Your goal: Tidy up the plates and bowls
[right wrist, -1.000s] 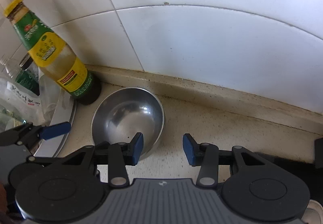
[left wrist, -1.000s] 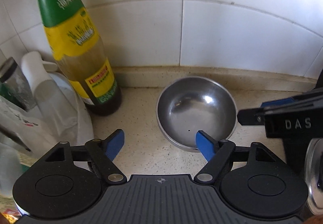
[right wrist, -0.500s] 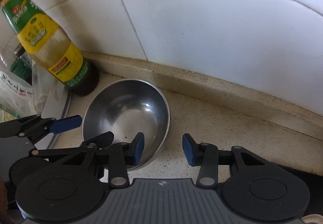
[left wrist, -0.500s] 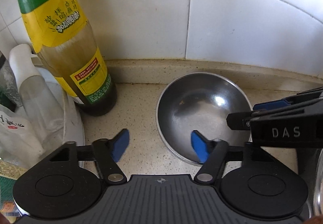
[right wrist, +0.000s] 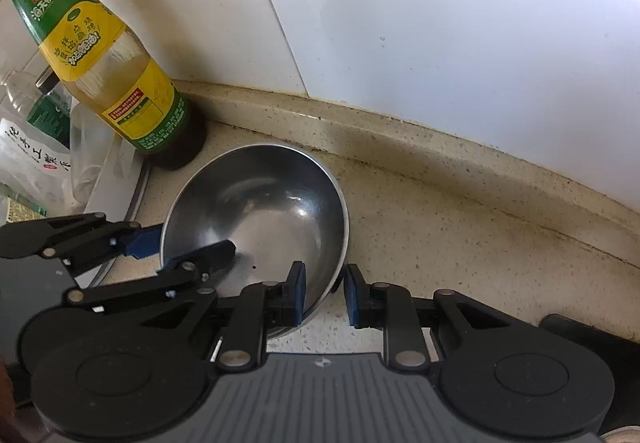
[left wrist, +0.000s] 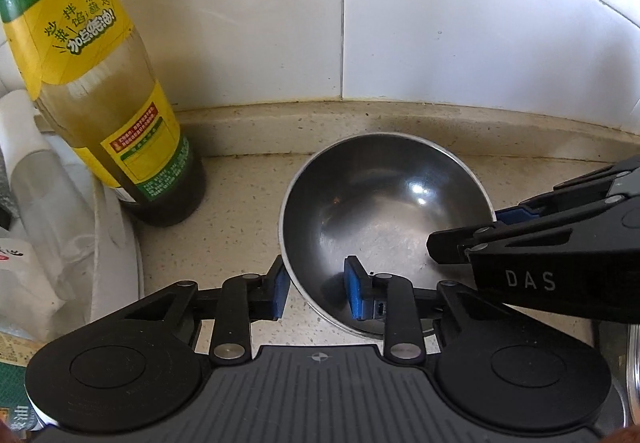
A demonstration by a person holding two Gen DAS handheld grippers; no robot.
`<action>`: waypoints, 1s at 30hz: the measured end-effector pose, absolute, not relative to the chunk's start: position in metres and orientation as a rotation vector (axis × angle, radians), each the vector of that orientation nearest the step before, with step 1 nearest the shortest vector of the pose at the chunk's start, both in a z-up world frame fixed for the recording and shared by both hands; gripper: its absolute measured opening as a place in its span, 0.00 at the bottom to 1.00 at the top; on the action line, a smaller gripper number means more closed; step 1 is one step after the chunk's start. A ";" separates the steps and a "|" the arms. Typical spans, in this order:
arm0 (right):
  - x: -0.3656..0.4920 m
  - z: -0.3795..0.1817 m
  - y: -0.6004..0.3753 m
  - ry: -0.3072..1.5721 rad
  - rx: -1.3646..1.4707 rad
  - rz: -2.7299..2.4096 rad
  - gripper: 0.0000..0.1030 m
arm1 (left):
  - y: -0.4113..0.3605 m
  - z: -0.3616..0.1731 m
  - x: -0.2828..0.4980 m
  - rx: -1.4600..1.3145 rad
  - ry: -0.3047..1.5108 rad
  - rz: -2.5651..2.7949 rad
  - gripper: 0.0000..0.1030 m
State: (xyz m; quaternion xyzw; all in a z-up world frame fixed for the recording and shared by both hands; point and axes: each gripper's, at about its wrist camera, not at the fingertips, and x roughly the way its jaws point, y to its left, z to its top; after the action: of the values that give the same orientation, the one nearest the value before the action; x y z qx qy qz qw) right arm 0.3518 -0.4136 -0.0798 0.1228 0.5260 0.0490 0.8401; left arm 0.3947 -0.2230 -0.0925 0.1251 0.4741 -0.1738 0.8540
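Observation:
A steel bowl (left wrist: 384,211) sits on the speckled counter by the tiled wall; it also shows in the right wrist view (right wrist: 256,211). My left gripper (left wrist: 316,293) straddles the bowl's near left rim, one blue pad outside and one inside, with a gap to the rim on both sides. My right gripper (right wrist: 324,293) straddles the near right rim the same way, jaws narrowed but not pressed on the metal. Each gripper shows in the other's view, the right one (left wrist: 496,227) and the left one (right wrist: 160,247).
A tall bottle with a green and yellow label (left wrist: 100,91) stands just left of the bowl, also in the right wrist view (right wrist: 116,75). Plastic bags and a white plate edge (left wrist: 120,263) lie at the left. The tiled wall (left wrist: 440,43) is close behind.
Both grippers have moved forward and down onto the bowl's rim. Both pairs of jaws have narrowed around the rim. The bowl has stayed in place.

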 end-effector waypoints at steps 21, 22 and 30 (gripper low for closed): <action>0.344 -0.064 -0.420 1.084 0.263 0.113 0.25 | -0.218 -0.071 0.383 0.254 0.950 -0.356 0.36; 0.343 -0.062 -0.421 1.082 0.264 0.113 0.25 | -0.218 -0.069 0.383 0.253 0.948 -0.355 0.36; 0.336 -0.051 -0.422 1.068 0.258 0.112 0.25 | -0.217 -0.059 0.378 0.251 0.926 -0.358 0.37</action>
State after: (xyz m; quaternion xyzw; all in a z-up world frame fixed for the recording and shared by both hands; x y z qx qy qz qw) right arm 0.3363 -0.4223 -0.0513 0.1224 0.5072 0.0531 0.8514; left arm 0.3776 -0.2173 -0.0589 0.1201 0.4429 -0.1713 0.8718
